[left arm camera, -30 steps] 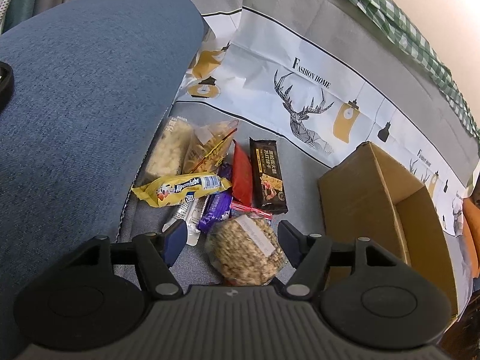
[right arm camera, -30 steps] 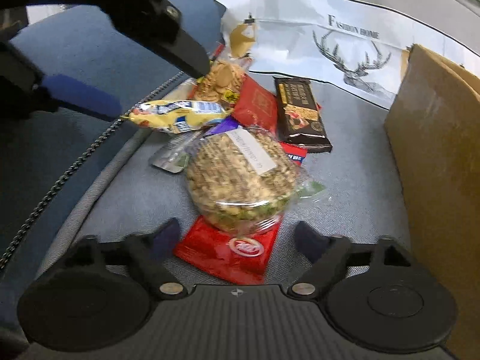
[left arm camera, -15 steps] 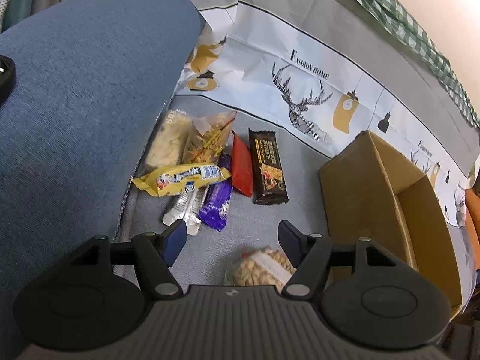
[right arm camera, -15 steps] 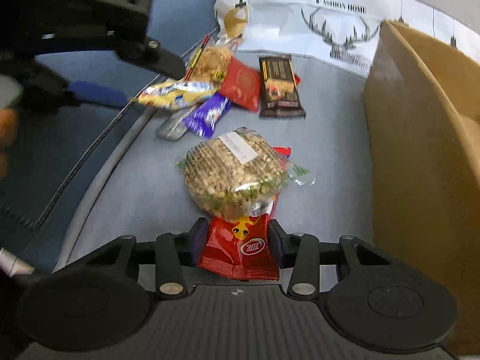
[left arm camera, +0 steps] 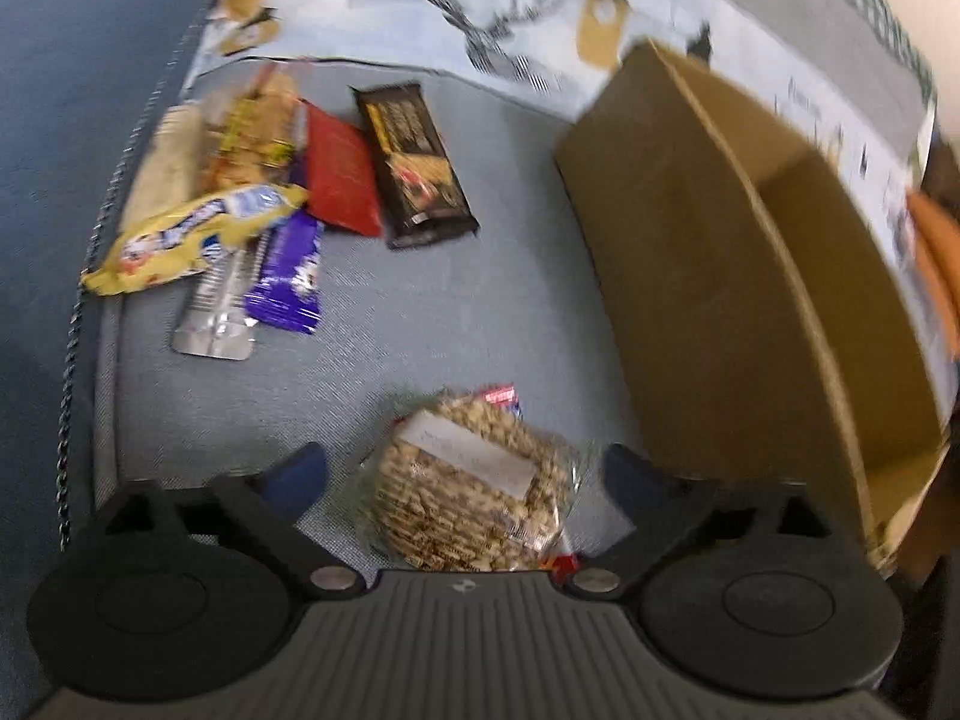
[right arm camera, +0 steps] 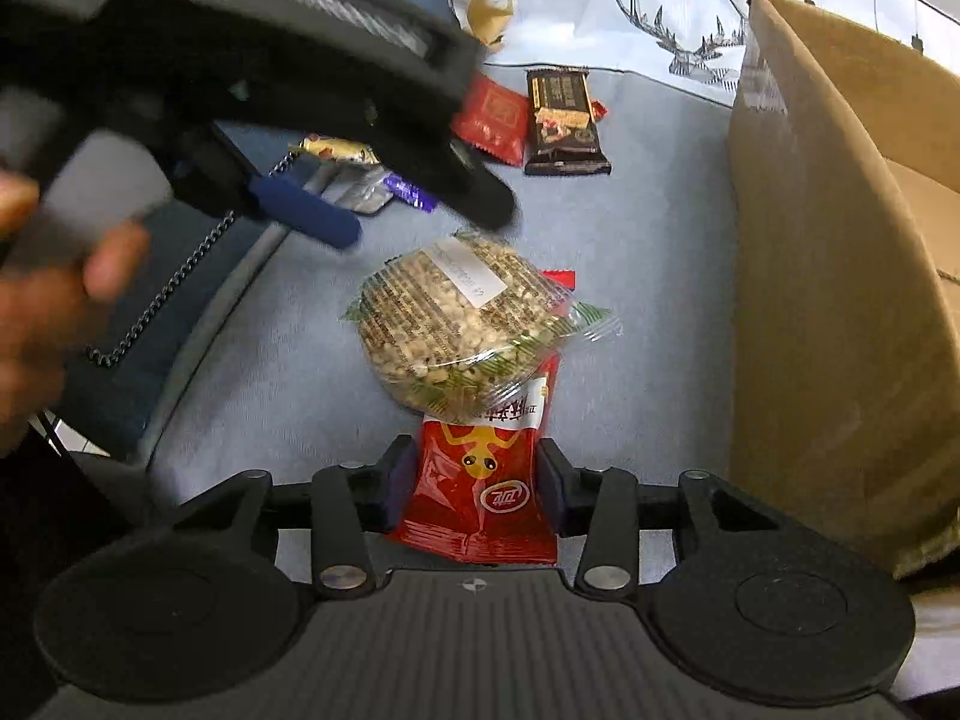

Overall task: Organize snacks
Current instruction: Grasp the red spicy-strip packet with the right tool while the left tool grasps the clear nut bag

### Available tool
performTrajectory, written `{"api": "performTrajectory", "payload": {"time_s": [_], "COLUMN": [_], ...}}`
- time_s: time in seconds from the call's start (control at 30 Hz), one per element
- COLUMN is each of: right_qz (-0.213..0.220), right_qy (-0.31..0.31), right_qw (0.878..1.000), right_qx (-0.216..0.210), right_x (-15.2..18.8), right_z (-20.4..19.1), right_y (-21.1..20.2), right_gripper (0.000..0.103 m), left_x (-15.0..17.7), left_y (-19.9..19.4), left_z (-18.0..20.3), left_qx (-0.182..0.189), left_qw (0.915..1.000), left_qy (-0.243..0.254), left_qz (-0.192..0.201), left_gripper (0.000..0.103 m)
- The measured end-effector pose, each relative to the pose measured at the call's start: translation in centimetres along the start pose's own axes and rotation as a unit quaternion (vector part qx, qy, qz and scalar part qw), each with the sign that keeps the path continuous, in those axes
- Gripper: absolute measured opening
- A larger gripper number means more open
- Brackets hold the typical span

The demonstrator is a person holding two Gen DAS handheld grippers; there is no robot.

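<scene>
Nearby, cardboard box (right arm camera: 840, 300) edge; open cushion (left arm camera: 468, 312) between.

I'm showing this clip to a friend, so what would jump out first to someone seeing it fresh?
Probably the round clear pack of puffed-grain cake in mid-frame, lying on a red snack packet that the right gripper has pinched between its fingers. Next, the big open cardboard box along the right, then the loose heap of wrappers at far left on the grey cushion.
</scene>
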State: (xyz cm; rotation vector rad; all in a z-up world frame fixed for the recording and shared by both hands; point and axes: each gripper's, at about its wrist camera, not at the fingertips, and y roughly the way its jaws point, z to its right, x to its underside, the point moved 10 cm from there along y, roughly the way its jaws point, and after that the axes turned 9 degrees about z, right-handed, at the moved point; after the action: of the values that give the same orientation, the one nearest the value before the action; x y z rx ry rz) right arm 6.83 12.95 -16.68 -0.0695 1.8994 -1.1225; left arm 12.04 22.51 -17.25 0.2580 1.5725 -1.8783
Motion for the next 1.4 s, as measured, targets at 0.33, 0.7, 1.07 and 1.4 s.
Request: {"api": "performTrajectory", "payload": {"time_s": [0.33,0.7,1.07,1.4], "right_qz": [-0.007,-0.005,0.016,0.013], "right_qy": [0.002,-0.012,-0.003,-0.052], "right_qw": [1.000,1.000,1.000,0.998], "right_qx": [-0.005,0.000,0.018,0.036], "right_x": [0.1,0.2,-0.9,-0.7], "right_z": [-0.1,-0.3,0.5,-0.1], "right_y": [0.4,0.4,0.8,1.9], "right_gripper": [0.050,0.050,0.071,0.067], "left_x": [1.9,0.2,0.3,0.8], "left_y": [3.3,1.4,1.0,2.4], "left_z": [1.4,-2.3,-6.6,-6.1], "left_qx": [-0.037,-0.062,-0.123,-0.132], "left_qw": [0.9953,0.9980,0.9905,0.9897], "left_qy": [0.073,-0.001,-0.055,-0.034], "left_qz": [-0.050,-0.008,-0.026,-0.043], "left_gripper": [0.102,0.089,0.091,0.096]}}
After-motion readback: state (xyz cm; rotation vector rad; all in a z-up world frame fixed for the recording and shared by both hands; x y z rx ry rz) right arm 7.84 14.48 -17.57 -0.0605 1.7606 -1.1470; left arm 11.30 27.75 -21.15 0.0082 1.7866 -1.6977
